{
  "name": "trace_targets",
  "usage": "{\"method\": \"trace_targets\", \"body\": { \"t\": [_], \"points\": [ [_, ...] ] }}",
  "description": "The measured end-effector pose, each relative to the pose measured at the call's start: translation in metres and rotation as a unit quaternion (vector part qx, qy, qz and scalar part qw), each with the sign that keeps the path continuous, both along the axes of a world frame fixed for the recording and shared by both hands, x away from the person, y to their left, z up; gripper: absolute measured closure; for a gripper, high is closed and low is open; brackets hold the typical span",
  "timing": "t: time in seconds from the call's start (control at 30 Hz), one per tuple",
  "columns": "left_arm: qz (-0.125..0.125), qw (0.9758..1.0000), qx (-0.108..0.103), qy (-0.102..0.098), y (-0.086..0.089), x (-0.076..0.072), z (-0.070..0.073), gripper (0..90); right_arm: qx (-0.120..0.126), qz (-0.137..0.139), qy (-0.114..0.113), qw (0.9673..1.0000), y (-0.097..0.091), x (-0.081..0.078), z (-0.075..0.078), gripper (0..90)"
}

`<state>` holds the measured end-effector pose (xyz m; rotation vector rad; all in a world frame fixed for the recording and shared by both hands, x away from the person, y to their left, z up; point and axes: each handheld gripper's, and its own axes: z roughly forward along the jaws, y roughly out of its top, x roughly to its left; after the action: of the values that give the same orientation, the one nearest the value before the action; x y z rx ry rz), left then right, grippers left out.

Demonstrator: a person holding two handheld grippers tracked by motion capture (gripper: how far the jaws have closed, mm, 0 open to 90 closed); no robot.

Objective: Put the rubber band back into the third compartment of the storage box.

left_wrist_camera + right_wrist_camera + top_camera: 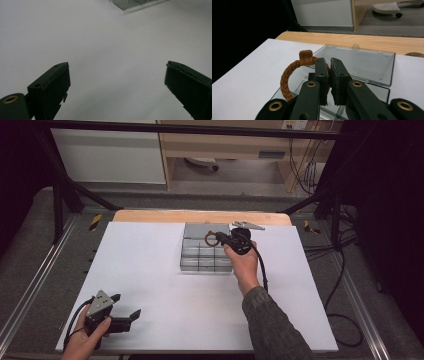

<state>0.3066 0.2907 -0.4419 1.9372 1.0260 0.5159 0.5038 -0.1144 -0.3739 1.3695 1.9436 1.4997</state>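
White table (150, 285) is carrying a clear compartment box (197, 261) at its far centre, lid (359, 62) lying open and flat toward the wooden edge. Right gripper (218, 237) is hovering above the box's far rows, the person's hand (243, 262) reaching in from the near right. Its jaws are standing nearly together, pinching the brown braided ring (287, 77). The ring is hanging out to the gripper's left, standing roughly on edge, small tag (306, 57) uppermost. Key relation: ring is sitting directly above the open box, so, as I judge it, the compartments are lying straight below the jaws and a drop is needing only descent plus release. Left gripper (125, 312) is resting at the near left corner, well apart from the box, jaws spread wide and holding nothing. Right hand is by far the nearer.
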Motion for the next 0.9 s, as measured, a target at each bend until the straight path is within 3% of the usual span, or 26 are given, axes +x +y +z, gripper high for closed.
{"method": "trace_targets", "body": {
  "t": [0.47,0.7,0.9],
  "points": [
    [-0.002,1.0,0.002,0.002,0.0,0.0,0.0,5.9,-0.043,-0.029,-0.007,0.9986,-0.01,0.017,-0.005,84.3],
    [-0.004,1.0,0.003,0.002,0.0,0.0,-0.001,5.9,-0.069,-0.044,-0.009,0.9966,-0.015,0.024,-0.008,84.3],
    [-0.004,1.0,0.003,0.003,0.0,0.0,-0.001,5.9,-0.103,-0.04,-0.019,0.9937,-0.015,0.025,-0.009,84.3]
  ]
}}
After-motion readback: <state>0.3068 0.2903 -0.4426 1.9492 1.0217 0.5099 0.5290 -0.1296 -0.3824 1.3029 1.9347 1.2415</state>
